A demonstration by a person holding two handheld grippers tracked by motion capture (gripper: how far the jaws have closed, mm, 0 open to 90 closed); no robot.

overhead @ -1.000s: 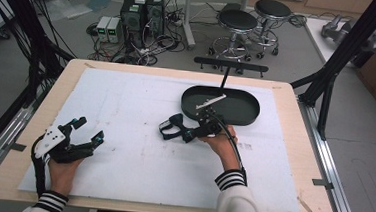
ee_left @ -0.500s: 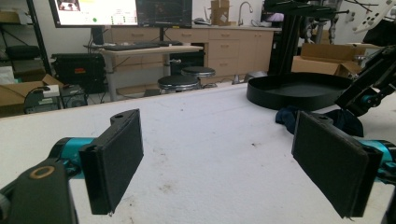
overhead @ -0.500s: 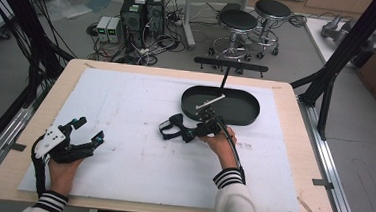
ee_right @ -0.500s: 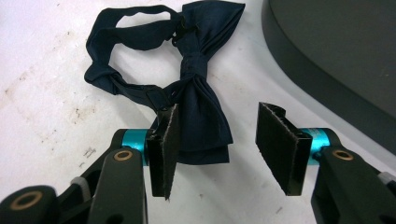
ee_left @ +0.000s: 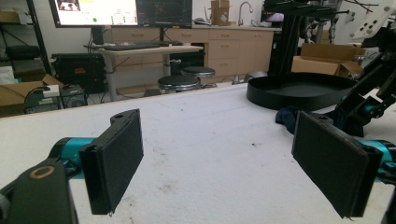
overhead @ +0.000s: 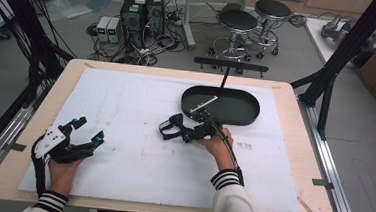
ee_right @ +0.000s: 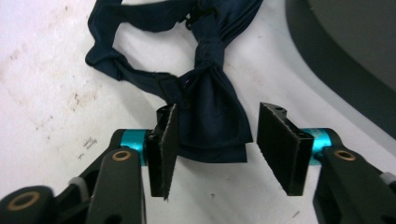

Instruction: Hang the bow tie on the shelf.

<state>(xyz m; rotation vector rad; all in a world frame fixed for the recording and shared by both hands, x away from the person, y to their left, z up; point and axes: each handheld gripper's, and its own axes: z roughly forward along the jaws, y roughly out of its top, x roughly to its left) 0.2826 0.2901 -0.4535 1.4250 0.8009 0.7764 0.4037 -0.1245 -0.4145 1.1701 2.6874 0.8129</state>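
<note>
a navy bow tie (ee_right: 210, 93) lies on the white table cover (overhead: 125, 116), one wing between the jaws of the right gripper (ee_right: 215, 140); these stand parted around it, the left pad touching its edge. its strap loops away beyond the jaw tips. the black oval tray (ee_right: 355, 60) sits just past the right jaw. the left gripper (ee_left: 219, 158) rests well apart, jaws spread wide with nothing between.

Right gripper (ee_right: 215, 144) low in the frame, jaws spread apart. Between them, one wing of a dark navy bow tie (ee_right: 210, 100), nearer the left jaw, clear of the right. Strap of the tie looping toward the upper left over the white table surface (ee_right: 51, 93). Black tray (ee_right: 336, 79) at upper right.
</note>
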